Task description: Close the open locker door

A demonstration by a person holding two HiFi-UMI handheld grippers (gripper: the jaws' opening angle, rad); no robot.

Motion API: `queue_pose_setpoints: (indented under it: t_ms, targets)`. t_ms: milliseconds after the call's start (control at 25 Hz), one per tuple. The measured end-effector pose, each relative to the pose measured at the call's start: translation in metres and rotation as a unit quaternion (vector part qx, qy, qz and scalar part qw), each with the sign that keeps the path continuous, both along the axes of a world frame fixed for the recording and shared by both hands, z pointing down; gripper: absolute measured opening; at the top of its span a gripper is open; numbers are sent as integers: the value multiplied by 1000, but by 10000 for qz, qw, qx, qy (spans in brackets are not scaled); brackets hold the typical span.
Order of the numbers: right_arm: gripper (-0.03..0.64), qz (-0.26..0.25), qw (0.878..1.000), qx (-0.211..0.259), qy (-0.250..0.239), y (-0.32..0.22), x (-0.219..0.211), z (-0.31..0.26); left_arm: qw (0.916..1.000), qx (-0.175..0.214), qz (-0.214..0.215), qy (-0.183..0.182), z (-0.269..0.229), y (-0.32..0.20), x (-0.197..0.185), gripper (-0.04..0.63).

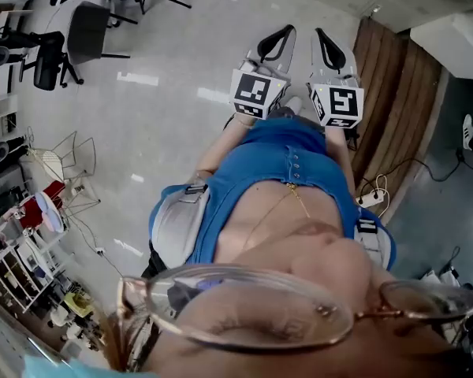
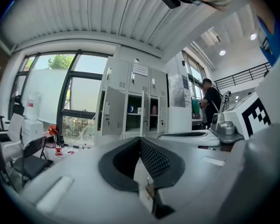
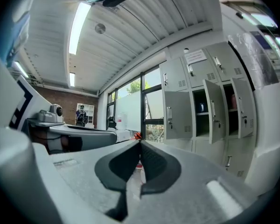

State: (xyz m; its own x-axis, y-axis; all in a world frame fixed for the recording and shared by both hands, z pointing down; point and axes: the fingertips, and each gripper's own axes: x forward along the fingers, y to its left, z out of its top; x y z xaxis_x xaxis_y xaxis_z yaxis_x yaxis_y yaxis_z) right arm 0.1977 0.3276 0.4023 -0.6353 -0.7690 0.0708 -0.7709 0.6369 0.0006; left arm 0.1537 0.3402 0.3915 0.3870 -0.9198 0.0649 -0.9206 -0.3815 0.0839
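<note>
Item: workshop room, pale floor (image 1: 181, 69), ribbed ceiling, tall window (image 2: 51, 97) on the far wall. Locker bank (image 2: 140, 101) – grey, two tiers, stands just beside the window and well apart from both tools; in the right gripper view it shows to the right of the jaws. Open locker door (image 2: 113, 111), same leaf at (image 3: 177, 115): long axis upright, hinged on a vertical edge, swung out to the window side of its compartment, with the handle at the edge farthest from the opening. Two narrower doors to its right also stand ajar, approx. edge-on, e.g. (image 3: 214, 111); can't tell which one the task means. Left tool (image 1: 282, 36) and right tool (image 1: 322, 36): held up side by side in front of the person's chest, marker cubes toward the head cam, tips pointing fwd. Both clenched tip to tip w/ nothing between them – see (image 2: 140, 139) and (image 3: 140, 143). Judgement: a carry posture for the walk over, since nothing has been touched yet; closed tips also make a blunt pusher, so the door needs a shove rather than a grasp. Small contents: blue object (image 2: 130, 108) and pink object (image 2: 154, 110) on shelves inside the open compartments.
</note>
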Motion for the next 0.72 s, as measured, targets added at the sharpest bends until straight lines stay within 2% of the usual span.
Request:
queue_pose_setpoints:
  t_ms: [320, 720]
  targets:
    - [0, 26, 10000, 9, -19, -27, -20, -5, 9999, -33, 88, 121, -1, -30, -20, 0]
    - [0, 289, 9995, 57, 87, -108, -61, -10, 9988, 75, 477, 92, -15, -112, -58, 0]
